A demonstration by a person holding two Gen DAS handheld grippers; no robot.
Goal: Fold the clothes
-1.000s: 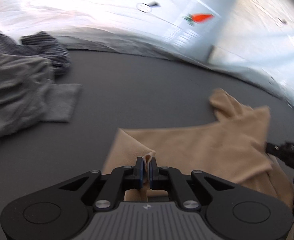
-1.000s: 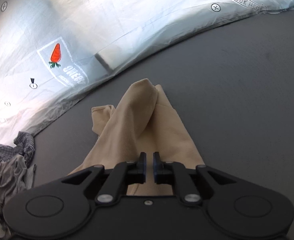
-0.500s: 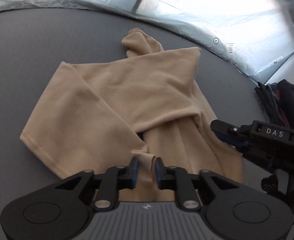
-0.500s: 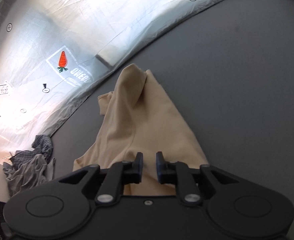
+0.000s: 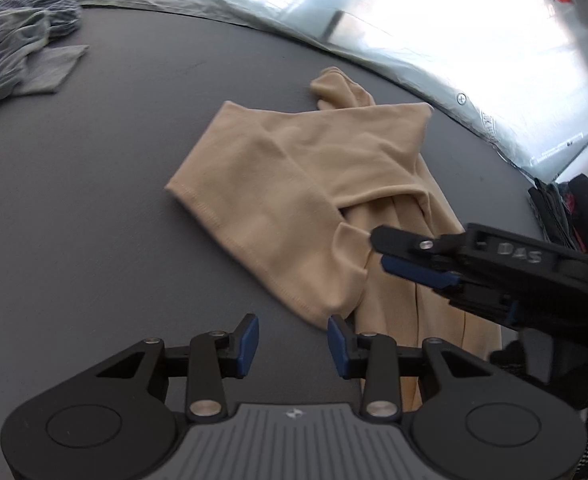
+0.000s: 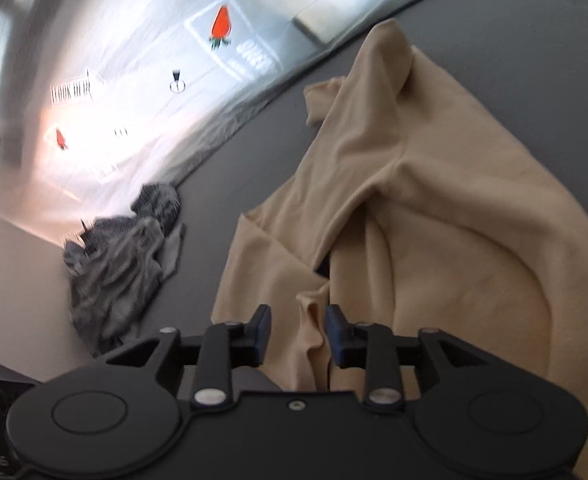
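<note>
A tan garment (image 5: 294, 184) lies partly folded on the dark grey table (image 5: 94, 200), one flap laid over its middle. My left gripper (image 5: 293, 340) hangs just short of the garment's near corner, its jaws opening with only bare table between them. From the right of the left wrist view my right gripper (image 5: 385, 250) reaches in over the cloth. In the right wrist view the tan garment (image 6: 433, 208) fills the right half, and my right gripper (image 6: 297, 334) has its jaws opening, with a loose ridge of tan cloth standing between the pads, untouched.
A heap of grey and striped clothes (image 5: 10, 48) lies at the table's far left, seen also as the grey heap (image 6: 122, 256) in the right wrist view. Dark clothes (image 5: 569, 208) sit at the right edge. A silvery printed sheet (image 5: 453, 40) runs behind the table.
Both grippers went from shut on tan cloth to open, letting the garment drop flat. The left gripper drew back off the garment's corner; the right swung toward the grey heap.
</note>
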